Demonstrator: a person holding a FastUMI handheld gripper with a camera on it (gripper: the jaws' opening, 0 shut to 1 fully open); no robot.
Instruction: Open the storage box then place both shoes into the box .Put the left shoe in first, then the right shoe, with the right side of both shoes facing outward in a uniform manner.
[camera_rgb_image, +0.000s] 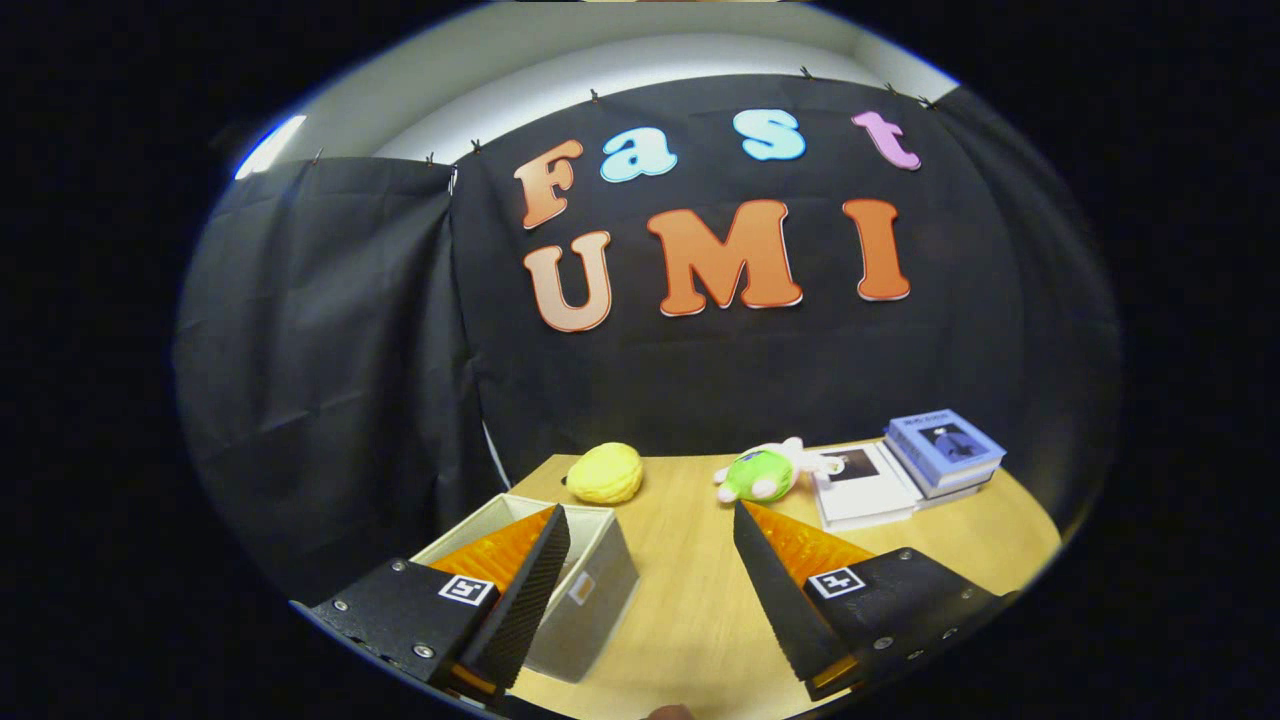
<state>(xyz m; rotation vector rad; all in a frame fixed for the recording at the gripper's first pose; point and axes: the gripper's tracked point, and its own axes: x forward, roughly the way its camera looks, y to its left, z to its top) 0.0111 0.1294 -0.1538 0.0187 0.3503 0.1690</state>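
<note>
Storage box (590, 590) beside wide-open, empty tool (650, 525)

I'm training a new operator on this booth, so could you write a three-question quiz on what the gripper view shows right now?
1. True or false: the tongs are shut on a shoe.
2. Which thing lies nearest the storage box? A) the yellow plush B) the green plush toy C) the blue books
3. Fill in: between the open fingers lies only bare ____.

Key
1. False: the tongs stand open and hold nothing.
2. A: the yellow plush sits just beyond the box, which is partly behind the left finger.
3. Table: light wood, with the white booklet farther off beside the books.
</note>
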